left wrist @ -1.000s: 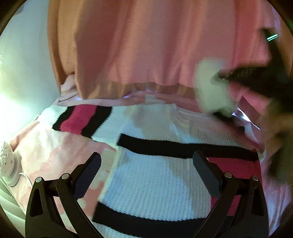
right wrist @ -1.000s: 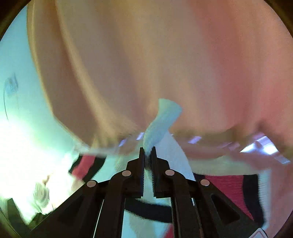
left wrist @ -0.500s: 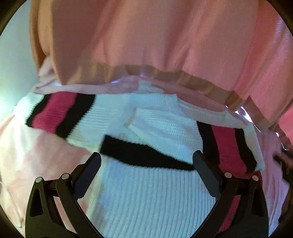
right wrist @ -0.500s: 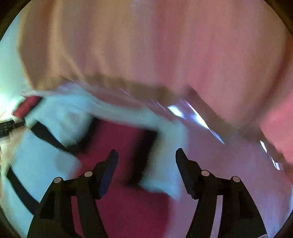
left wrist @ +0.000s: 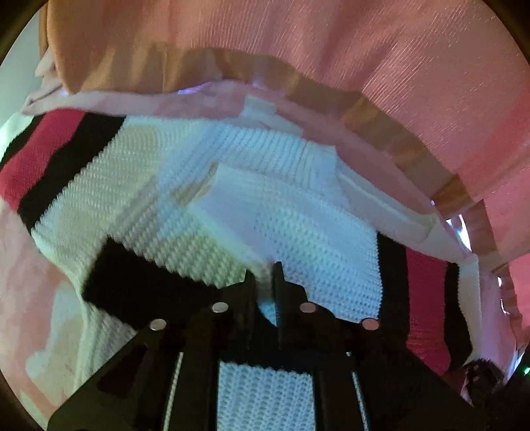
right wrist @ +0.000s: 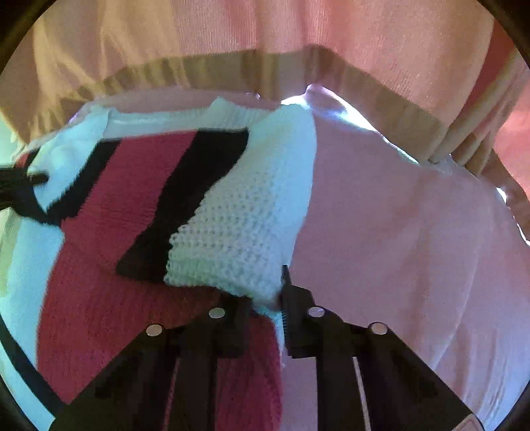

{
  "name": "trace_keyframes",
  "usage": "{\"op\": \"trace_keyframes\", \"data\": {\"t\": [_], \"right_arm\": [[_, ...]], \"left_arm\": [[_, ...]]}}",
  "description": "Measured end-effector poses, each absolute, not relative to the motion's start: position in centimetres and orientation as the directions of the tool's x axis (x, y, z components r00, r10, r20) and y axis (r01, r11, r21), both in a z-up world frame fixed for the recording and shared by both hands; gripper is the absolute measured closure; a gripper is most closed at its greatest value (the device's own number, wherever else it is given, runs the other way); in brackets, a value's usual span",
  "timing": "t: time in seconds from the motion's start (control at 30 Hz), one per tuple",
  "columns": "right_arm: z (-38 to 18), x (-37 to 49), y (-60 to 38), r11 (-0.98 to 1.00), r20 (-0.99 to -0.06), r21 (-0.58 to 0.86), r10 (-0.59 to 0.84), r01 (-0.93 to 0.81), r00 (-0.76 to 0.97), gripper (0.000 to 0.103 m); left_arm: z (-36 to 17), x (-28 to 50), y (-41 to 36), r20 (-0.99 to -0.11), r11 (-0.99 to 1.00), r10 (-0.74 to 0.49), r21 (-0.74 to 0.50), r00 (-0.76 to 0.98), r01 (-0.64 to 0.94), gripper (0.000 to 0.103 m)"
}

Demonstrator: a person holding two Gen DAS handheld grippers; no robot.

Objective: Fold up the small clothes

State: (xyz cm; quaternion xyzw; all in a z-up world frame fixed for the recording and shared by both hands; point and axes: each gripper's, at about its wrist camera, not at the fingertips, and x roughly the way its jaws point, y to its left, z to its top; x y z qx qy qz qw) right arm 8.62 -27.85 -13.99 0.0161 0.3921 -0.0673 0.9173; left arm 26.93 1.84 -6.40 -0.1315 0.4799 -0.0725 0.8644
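A knitted sweater [left wrist: 281, 215], white with black and red stripes, lies spread on a pink sheet [right wrist: 397, 248]. My left gripper [left wrist: 263, 275] is shut on a pinch of its white knit at the edge of a black stripe, near the middle of the body. In the right wrist view a sleeve end [right wrist: 238, 215] of white knit lies folded over the red and black part. My right gripper [right wrist: 268, 291] has that white cuff between its fingers; the jaws are closing and the pads press on it.
A person's pink top with a tan ribbed hem [left wrist: 298, 49] hangs close behind the sweater and fills the upper part of both views [right wrist: 265, 26]. The pink sheet stretches bare to the right of the sleeve. A dark gripper part [right wrist: 20, 185] shows at the left edge.
Both grippers came down onto the sweater. The left went from wide open to shut on the knit. The right let go of a white piece, opened, then closed on the sleeve cuff.
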Motion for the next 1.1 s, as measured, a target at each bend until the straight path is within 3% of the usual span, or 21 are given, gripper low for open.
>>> {"op": "trace_keyframes", "data": {"t": [0.13,0.27,0.37,0.47,0.5,0.53,0.6,0.67,0.7,0.73,0.83,0.97,1.1], "right_arm": [[-10.5,6.4,-27.7,0.993,-0.638,-0.029,-0.105,0.112,0.763,0.09],[-16.6,8.6,-29.6,0.988,-0.798,-0.057,-0.13,0.14,0.589,0.088],[-14.3,7.9,-28.9,0.991,-0.793,-0.07,-0.126,0.117,0.596,0.086],[-10.3,5.3,-28.0,0.992,-0.76,-0.041,-0.108,0.118,0.641,0.083],[-9.2,4.5,-27.7,0.992,-0.74,-0.034,-0.109,0.125,0.663,0.078],[-8.0,3.8,-27.2,0.993,-0.714,0.004,-0.08,0.117,0.696,0.071],[-6.9,3.7,-26.6,0.992,-0.68,0.098,0.003,0.086,0.733,0.07],[-7.5,5.7,-26.1,0.988,-0.684,0.136,0.043,0.068,0.728,0.079],[-8.6,7.0,-26.0,0.99,-0.707,0.126,0.042,0.067,0.705,0.098],[-10.7,8.8,-26.1,0.991,-0.75,0.094,0.01,0.092,0.662,0.103],[-15.8,10.5,-27.8,0.987,-0.821,0.059,-0.038,0.15,0.57,0.103],[-15.4,10.6,-28.9,0.985,-0.813,0.029,-0.076,0.171,0.578,0.103],[-14.7,10.7,-29.3,0.968,-0.812,0.096,-0.057,0.23,0.581,0.103]], "left_arm": [[-4.7,26.1,4.0,-0.781,0.948,-0.241,-0.317,0.576,-0.033,0.097],[-7.4,26.2,4.7,-0.834,0.966,-0.192,-0.254,0.517,-0.05,0.097],[-7.9,25.7,4.7,-0.826,0.969,-0.19,-0.243,0.53,-0.031,0.097],[-7.7,25.6,5.0,-0.819,0.965,-0.205,-0.262,0.536,-0.032,0.096],[-7.9,25.6,5.1,-0.821,0.964,-0.205,-0.264,0.533,-0.037,0.096],[-8.2,25.7,5.2,-0.824,0.963,-0.203,-0.265,0.529,-0.043,0.096],[-8.3,25.6,5.1,-0.825,0.965,-0.195,-0.257,0.531,-0.045,0.096],[-8.3,25.7,4.6,-0.826,0.971,-0.175,-0.234,0.536,-0.044,0.095],[-8.3,25.7,4.6,-0.826,0.972,-0.17,-0.23,0.537,-0.045,0.095],[-8.3,25.6,4.5,-0.826,0.973,-0.165,-0.226,0.538,-0.048,0.094],[-8.4,25.5,4.8,-0.823,0.971,-0.174,-0.234,0.54,-0.043,0.093],[-8.2,25.4,5.5,-0.814,0.959,-0.214,-0.281,0.541,-0.043,0.085],[-8.1,25.3,6.4,-0.814,0.963,-0.197,-0.264,0.547,-0.047,0.081]]}}
